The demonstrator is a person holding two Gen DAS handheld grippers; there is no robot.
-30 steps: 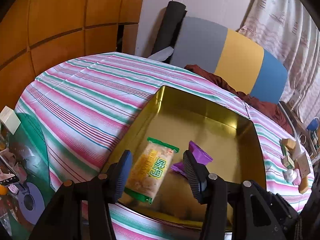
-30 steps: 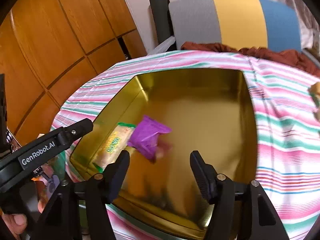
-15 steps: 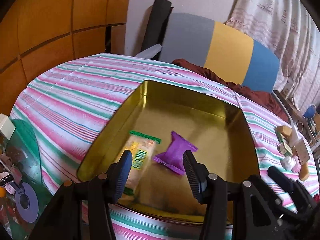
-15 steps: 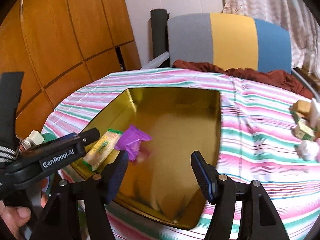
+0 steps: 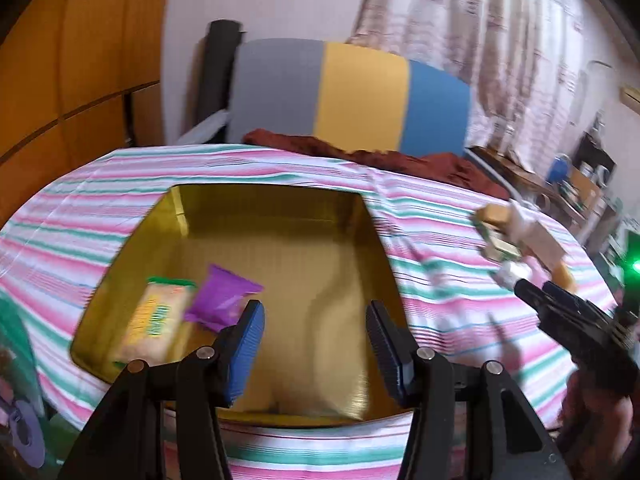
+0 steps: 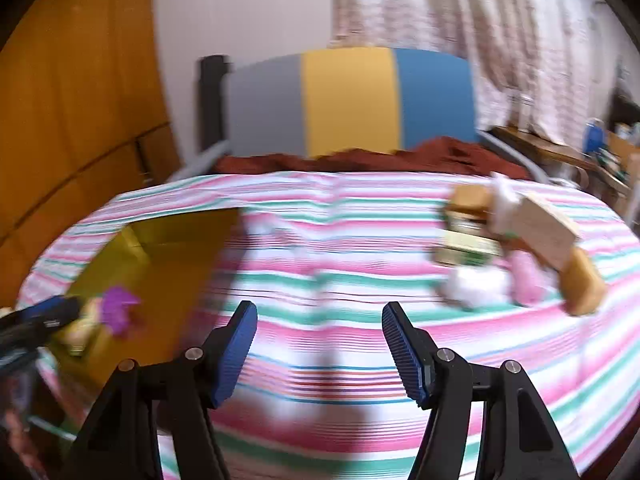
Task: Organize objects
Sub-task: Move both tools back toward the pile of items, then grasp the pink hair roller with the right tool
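Observation:
A gold tin box (image 5: pixel 372 236) sits on the striped tablecloth. Inside it, at the near left, lie a green-edged cracker packet (image 5: pixel 158 316) and a purple packet (image 5: pixel 222 300). My left gripper (image 5: pixel 314 328) hovers open over the tin's near side with nothing between its fingers. My right gripper (image 6: pixel 318 334) is open and empty over bare striped cloth, between the tin (image 6: pixel 168 256) on its left and a blurred pile of snack packets and small boxes (image 6: pixel 516 248) on its right. The same pile (image 5: pixel 520 244) shows at the right of the left wrist view, beyond the right gripper's black body (image 5: pixel 576 328).
A grey, yellow and blue headboard (image 5: pixel 352 96) and a rust-red blanket (image 5: pixel 400 158) lie behind the table. Wooden panels (image 5: pixel 72 80) stand at the left, curtains (image 5: pixel 500 32) at the back right. Green and purple clutter (image 5: pixel 20 420) lies off the table's near-left edge.
Both grippers swung to the right. The right one left the tin and now faces the striped cloth and the snack pile. The two packets stayed in the tin.

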